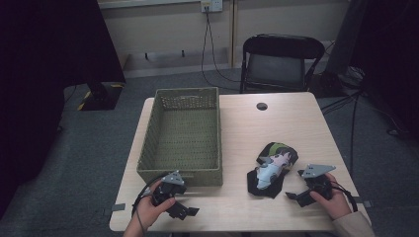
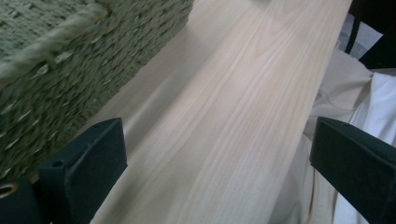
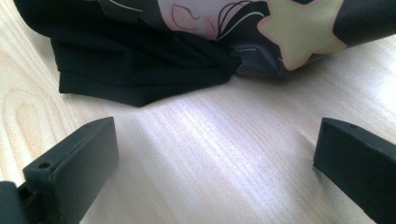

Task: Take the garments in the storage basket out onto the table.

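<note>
1. High view: a folded printed garment [image 1: 271,169] lay near the table's [image 1: 296,123] front right corner, with the right gripper [image 1: 298,191] just beside it, probably poised to grasp. The woven basket [image 1: 181,133] stood along the left edge, likely its destination.
2. Left gripper view: the left gripper [image 2: 215,158] gaped wide and empty over the front edge beside the basket [image 2: 70,65].
3. Right gripper view: the right gripper [image 3: 215,163] was spread wide, facing the garment's [image 3: 140,70] black hem.
</note>
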Action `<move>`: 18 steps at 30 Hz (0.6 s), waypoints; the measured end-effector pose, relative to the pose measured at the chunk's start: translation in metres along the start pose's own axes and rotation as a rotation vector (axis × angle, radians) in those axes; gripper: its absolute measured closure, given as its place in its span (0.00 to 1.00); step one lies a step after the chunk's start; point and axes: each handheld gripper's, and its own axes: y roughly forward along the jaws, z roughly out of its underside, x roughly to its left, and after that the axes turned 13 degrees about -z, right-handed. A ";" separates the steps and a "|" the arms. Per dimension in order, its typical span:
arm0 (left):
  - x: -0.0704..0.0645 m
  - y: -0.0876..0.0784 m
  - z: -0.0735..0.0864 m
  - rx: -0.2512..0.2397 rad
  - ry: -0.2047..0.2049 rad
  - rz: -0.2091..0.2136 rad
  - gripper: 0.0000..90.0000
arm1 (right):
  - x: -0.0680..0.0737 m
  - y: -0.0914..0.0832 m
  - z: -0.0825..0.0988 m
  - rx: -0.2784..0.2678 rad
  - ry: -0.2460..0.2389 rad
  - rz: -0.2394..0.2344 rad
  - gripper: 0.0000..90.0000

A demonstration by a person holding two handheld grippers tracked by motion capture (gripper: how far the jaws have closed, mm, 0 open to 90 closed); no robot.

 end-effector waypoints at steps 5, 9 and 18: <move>0.001 0.000 0.003 0.005 -0.002 -0.013 0.04 | 0.000 0.000 0.000 0.000 0.000 0.000 0.00; 0.003 0.000 0.005 0.014 0.000 -0.025 0.04 | 0.000 0.000 0.000 0.000 0.000 0.000 0.00; 0.004 0.008 0.011 0.062 0.044 -0.095 0.04 | 0.000 0.000 0.000 0.000 0.000 0.000 0.00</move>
